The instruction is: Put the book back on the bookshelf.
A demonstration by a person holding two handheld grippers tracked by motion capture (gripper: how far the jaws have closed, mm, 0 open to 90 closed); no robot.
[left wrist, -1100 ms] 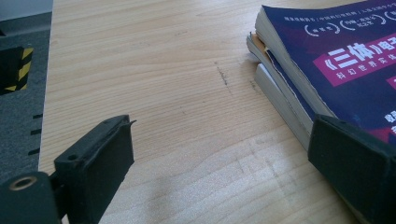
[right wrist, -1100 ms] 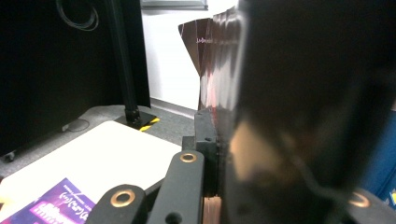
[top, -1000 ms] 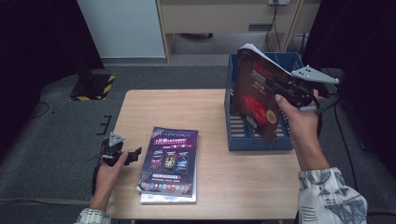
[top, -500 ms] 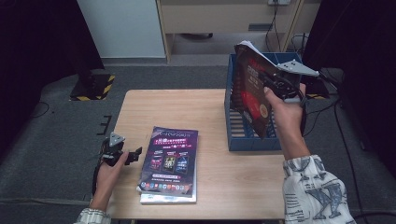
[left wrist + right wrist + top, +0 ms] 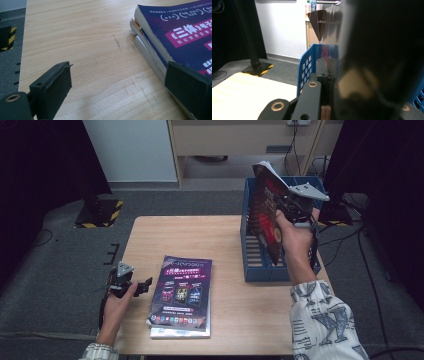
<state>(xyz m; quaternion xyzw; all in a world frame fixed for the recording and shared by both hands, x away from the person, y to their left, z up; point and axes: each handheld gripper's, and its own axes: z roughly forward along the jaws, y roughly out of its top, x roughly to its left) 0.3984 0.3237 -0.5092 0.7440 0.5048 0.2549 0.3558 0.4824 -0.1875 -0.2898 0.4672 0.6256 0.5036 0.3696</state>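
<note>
A dark-covered book (image 5: 266, 205) stands upright over the blue basket (image 5: 250, 255) at the table's right side, its lower corner down between the basket's walls. My right gripper (image 5: 289, 211) is shut on its edge; in the right gripper view the book (image 5: 374, 50) is a dark blur pressed against the jaw, with the basket (image 5: 306, 62) behind. At the left, my left gripper (image 5: 142, 286) lies open on the table. A stack of purple-covered books (image 5: 182, 292) is just to its right, and one jaw overlaps the stack's (image 5: 180, 32) edge while the left gripper (image 5: 120, 75) holds nothing.
The wooden table (image 5: 200, 235) has bare room between the stack and the basket. A stand base with yellow-black stripes (image 5: 100, 212) sits on the floor at the left, another stand (image 5: 332, 212) behind the basket. Cables trail on the floor at the right.
My right hand has shifted a little left and down with the book, which now stands more edge-on over the basket. The left gripper and the stack have not moved.
</note>
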